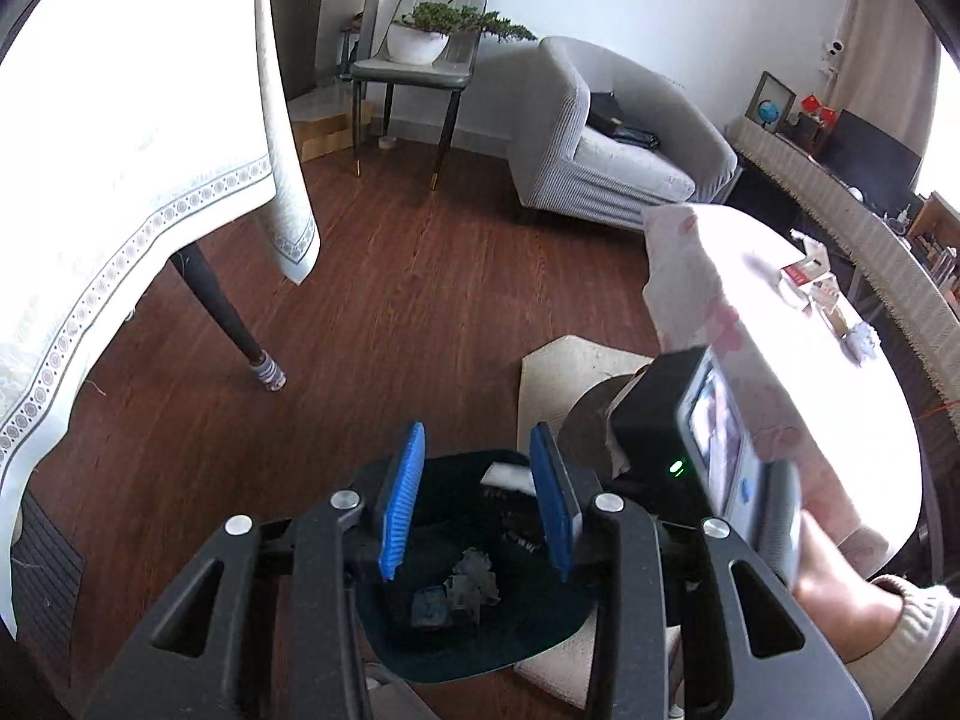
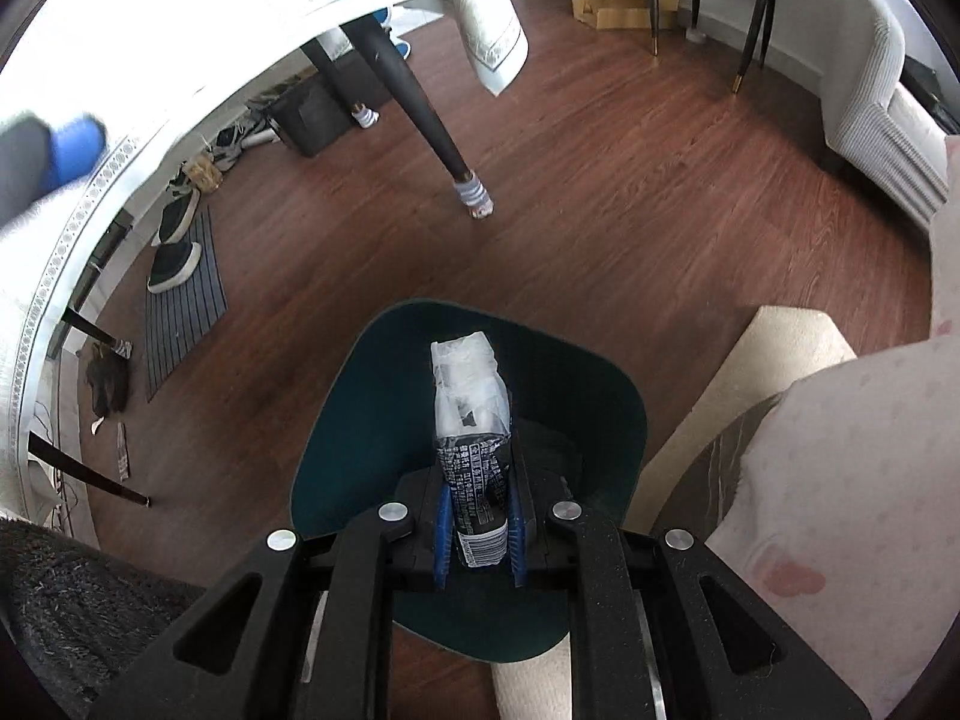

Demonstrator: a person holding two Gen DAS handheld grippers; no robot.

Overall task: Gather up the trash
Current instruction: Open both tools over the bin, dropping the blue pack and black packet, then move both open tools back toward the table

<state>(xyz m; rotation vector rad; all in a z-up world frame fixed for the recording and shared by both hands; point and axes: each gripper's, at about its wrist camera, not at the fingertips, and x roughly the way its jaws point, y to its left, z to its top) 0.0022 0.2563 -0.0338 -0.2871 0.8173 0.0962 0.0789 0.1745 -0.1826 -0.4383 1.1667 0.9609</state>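
A dark teal bin (image 1: pixel 540 630) stands on the wood floor, seen from above in both views. Crumpled clear plastic (image 1: pixel 474 585) and a white scrap (image 1: pixel 510 474) lie inside it. My left gripper (image 1: pixel 477 438) hangs over the bin, open, with nothing between its blue pads. My right gripper (image 2: pixel 480 480) is shut on a black-and-clear plastic wrapper (image 2: pixel 471 396), which sticks out forward above the bin's mouth (image 2: pixel 360 408). The right tool's black housing with a small screen (image 1: pixel 714 438) shows just right of the left gripper, with a hand below it.
A table with a white patterned cloth (image 1: pixel 120 150) and dark legs (image 2: pixel 420 102) stands left. A round table with a pink cloth (image 1: pixel 810 360) carries several small scraps at right. Behind are a grey armchair (image 1: pixel 612 144) and a chair with a plant (image 1: pixel 420 42). Shoes on a striped mat (image 2: pixel 180 276) lie left.
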